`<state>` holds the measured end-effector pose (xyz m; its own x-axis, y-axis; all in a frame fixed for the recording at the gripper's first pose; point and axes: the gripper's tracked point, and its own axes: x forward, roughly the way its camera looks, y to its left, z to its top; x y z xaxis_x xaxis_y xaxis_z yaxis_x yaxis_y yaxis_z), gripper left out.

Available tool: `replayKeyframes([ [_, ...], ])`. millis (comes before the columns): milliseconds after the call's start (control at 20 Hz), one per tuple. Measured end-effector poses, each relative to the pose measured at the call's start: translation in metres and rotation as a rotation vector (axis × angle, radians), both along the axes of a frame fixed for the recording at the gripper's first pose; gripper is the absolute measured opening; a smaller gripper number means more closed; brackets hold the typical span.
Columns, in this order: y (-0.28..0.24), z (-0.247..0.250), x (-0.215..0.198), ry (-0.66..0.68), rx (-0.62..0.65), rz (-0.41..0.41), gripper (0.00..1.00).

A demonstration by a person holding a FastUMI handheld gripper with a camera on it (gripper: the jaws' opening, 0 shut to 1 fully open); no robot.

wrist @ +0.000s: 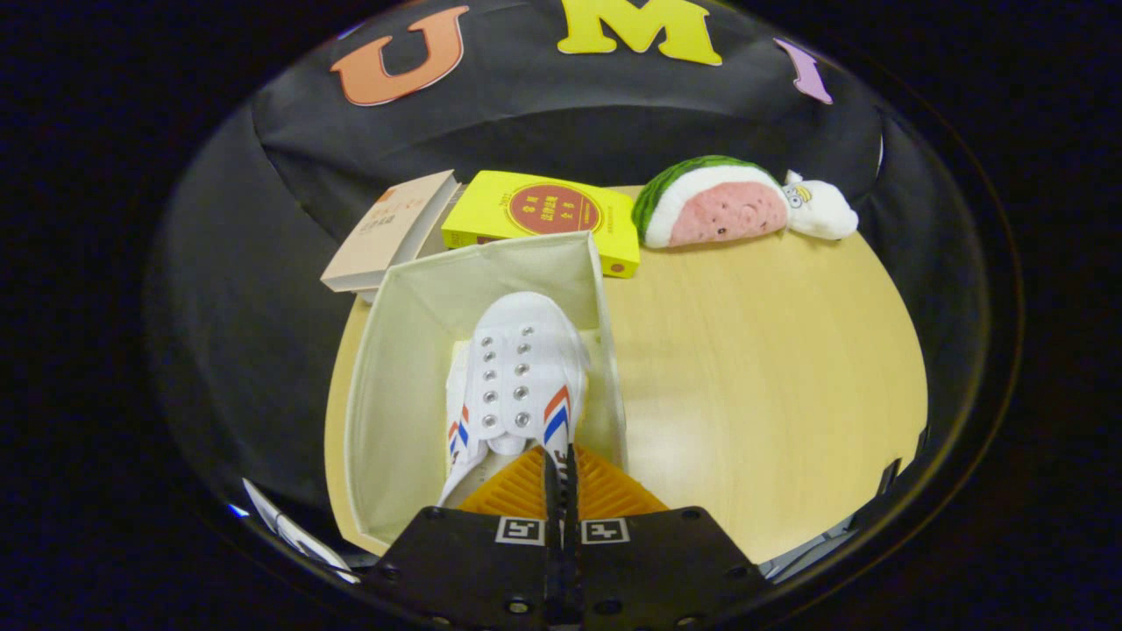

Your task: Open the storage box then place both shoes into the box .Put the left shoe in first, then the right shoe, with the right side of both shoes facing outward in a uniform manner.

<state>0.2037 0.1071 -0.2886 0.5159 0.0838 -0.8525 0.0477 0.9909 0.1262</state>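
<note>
The open fabric storage box (394, 368) stands on the wooden table with its pale inner walls showing. A white canvas shoe (524, 368) with metal eyelets and red and blue side stripes sits inside it, toe pointing away from me. My gripper (561, 469) hangs over the box's near end with its fingers pressed together on the shoe's right side wall near the heel. Another striped white edge (458, 421) shows low on the shoe's left. I cannot tell whether that edge is a second shoe.
Behind the box lie a beige book (390, 232) and a yellow book (543, 219). A watermelon-slice plush (714, 203) and a small white plush (820, 210) rest at the table's far right. Bare tabletop (763, 377) spreads right of the box.
</note>
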Motion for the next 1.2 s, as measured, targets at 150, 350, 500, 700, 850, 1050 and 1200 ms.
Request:
replayKeyframes([
  [150,0.001,-0.009,0.007,-0.035,-0.075,-0.01,0.0],
  [350,0.003,-0.015,0.009,-0.051,-0.126,-0.022,0.01],
  [500,0.01,-0.011,0.005,-0.063,-0.096,-0.028,0.13],
  [700,0.011,0.019,0.004,-0.154,-0.104,0.006,0.22],
  [850,0.011,0.051,-0.01,-0.229,-0.1,0.027,0.31],
  [1050,0.003,0.102,-0.033,-0.352,-0.096,0.043,0.57],
  [1200,-0.012,0.14,-0.053,-0.462,-0.125,0.046,0.79],
])
